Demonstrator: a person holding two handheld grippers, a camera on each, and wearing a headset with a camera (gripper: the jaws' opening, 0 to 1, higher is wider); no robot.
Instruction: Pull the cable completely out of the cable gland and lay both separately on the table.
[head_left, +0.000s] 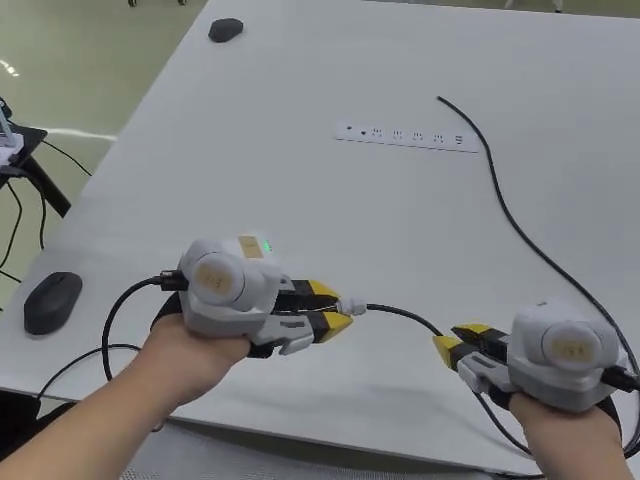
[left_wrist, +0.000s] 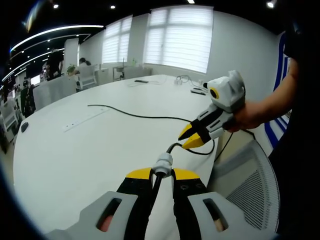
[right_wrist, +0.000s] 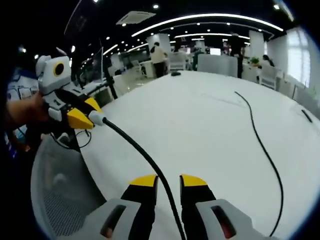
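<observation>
Nearest, by the front edge of the bench (head_left: 300, 200), the left hand-held gripper (head_left: 336, 306) is clamping the cable gland (head_left: 351, 305) between its yellow tips. The cable (head_left: 400, 312) is sticking out of the gland and running right, passing between the right hand-held gripper (head_left: 452, 342) jaws. Those are sitting apart, probably not pinching it, though that's hard to judge. Farther back a power strip (head_left: 405, 136) is lying flat, with another black lead (head_left: 505, 212) trailing past its right end.

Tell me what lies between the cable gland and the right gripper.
Black cable spans from the cable gland to the right gripper, above the table; the head view shows it.
</observation>
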